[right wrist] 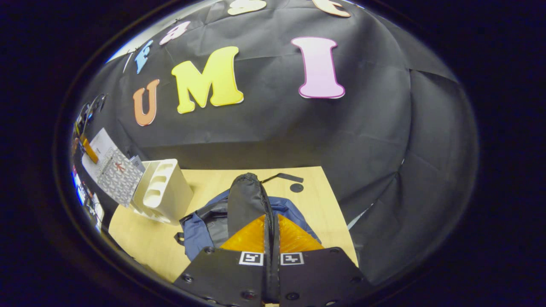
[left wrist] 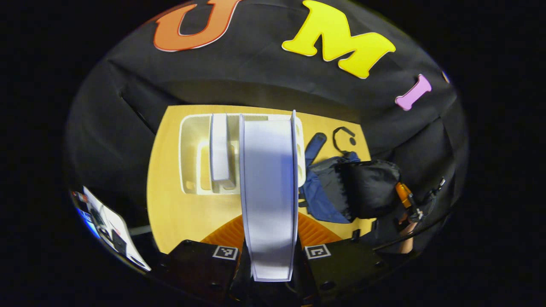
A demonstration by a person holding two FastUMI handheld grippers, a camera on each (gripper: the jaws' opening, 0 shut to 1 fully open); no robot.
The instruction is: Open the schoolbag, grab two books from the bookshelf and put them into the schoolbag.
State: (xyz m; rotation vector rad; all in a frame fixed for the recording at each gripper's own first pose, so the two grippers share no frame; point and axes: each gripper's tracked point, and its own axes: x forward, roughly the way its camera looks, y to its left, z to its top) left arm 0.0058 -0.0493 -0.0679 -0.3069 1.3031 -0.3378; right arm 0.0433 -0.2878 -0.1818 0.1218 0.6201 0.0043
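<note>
My left tongs [left wrist: 269,256] pinch a book [left wrist: 268,192] upright, my right tongs [right wrist: 271,238] clamp the schoolbag's [right wrist: 204,230] flap at my two o'clock, so I'd hold its mouth wide and lower the book in squarely.

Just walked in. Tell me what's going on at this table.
A person is packing a schoolbag using handheld tongs. The left tongs are clamped on a white book, held up above the table. Another book remains in the white bookshelf. The right tongs grip the black flap of the blue schoolbag, lifting it. No book can be seen inside the bag yet.
</note>
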